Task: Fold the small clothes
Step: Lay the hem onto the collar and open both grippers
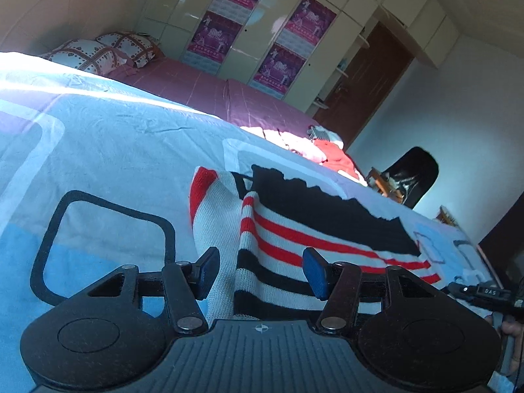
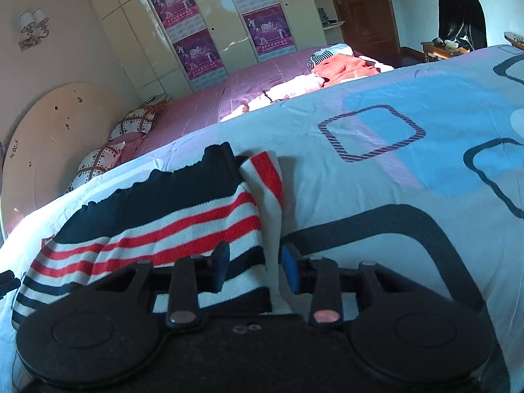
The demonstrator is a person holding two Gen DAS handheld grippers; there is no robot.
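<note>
Left gripper (image 1: 260, 273) and right gripper (image 2: 255, 270) angle downward, fingers parted.

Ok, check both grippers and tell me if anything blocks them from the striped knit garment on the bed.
Nothing visible does. The red, white and navy striped knit garment lies on the blue-and-white patterned bedspread, directly between the open fingers of the left gripper and the right gripper. The other clothes lie far off across the bed.

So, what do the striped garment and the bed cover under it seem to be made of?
Striped garment: likely knitted yarn, matte; fine ribs run through its red, white and black bands. Bed cover: probably thin woven cotton, smooth and printed; small creases show, with no pile.
</note>
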